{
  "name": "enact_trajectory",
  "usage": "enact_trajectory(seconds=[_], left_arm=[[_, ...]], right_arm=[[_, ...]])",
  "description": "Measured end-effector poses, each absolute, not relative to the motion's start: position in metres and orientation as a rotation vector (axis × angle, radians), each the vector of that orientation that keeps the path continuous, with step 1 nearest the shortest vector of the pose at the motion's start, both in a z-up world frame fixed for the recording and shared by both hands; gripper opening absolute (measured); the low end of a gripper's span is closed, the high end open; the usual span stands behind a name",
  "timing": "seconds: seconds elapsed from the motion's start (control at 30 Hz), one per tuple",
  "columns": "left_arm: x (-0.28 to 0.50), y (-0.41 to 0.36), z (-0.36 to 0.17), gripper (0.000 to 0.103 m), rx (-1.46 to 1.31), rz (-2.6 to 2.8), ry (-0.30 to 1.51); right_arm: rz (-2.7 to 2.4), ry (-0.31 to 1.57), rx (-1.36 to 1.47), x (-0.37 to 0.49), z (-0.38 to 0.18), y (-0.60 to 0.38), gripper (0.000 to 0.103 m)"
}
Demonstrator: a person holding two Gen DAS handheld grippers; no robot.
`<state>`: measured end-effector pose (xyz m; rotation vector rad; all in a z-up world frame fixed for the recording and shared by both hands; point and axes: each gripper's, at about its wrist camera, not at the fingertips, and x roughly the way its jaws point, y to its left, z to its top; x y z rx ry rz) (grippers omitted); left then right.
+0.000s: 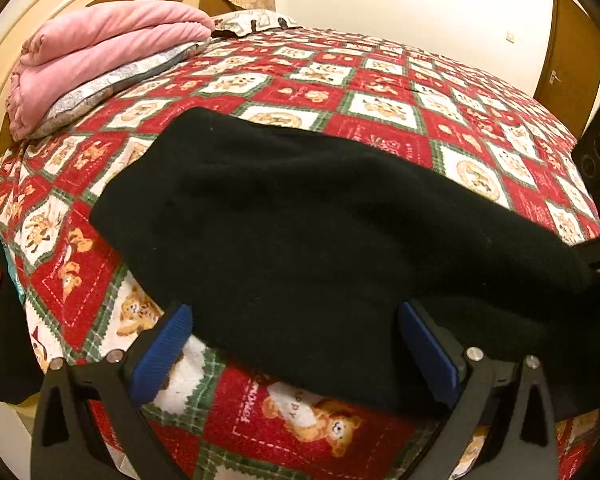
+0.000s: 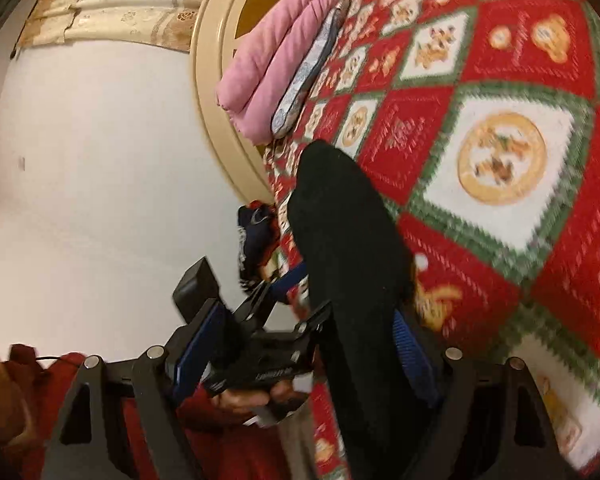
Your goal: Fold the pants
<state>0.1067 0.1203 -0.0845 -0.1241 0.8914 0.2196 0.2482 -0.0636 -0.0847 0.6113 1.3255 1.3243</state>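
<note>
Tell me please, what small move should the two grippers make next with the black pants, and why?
Probably close both grippers on the near edge. The black pants lie flat across the bedspread; the left gripper and the right gripper both stand open with cloth between their pads, nothing pinched yet.

Two close wrist views, shared pants (image 1: 320, 220)

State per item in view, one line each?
Black pants: lying across the bed, lengthwise fold apparently done.
Left gripper: open, pants edge between its fingers.
Right gripper: open, straddling the pants' end.
Pink blanket: folded, on a pillow.
</note>
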Motion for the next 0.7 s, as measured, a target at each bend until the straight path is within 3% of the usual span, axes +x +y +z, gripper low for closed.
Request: enact_trajectory(seconds=[0.2,0.5,0.7], left_arm=[[0.105,0.119,-0.085,0.103,-0.121,0.223,0.882],[0.105,0.118,-0.085,0.103,-0.127,0.234,0.884],[0.105,0.119,-0.085,0.103,-0.128,0.232,0.884]], right_arm=[[1.348,1.382,0.586,0.248,-0.090,-0.079,0.082],[1.402,1.394,0.968,0.272,-0.109,-0.042,0.084],[1.341,1.195,1.269,0.299,-0.099,-0.052,0.084]])
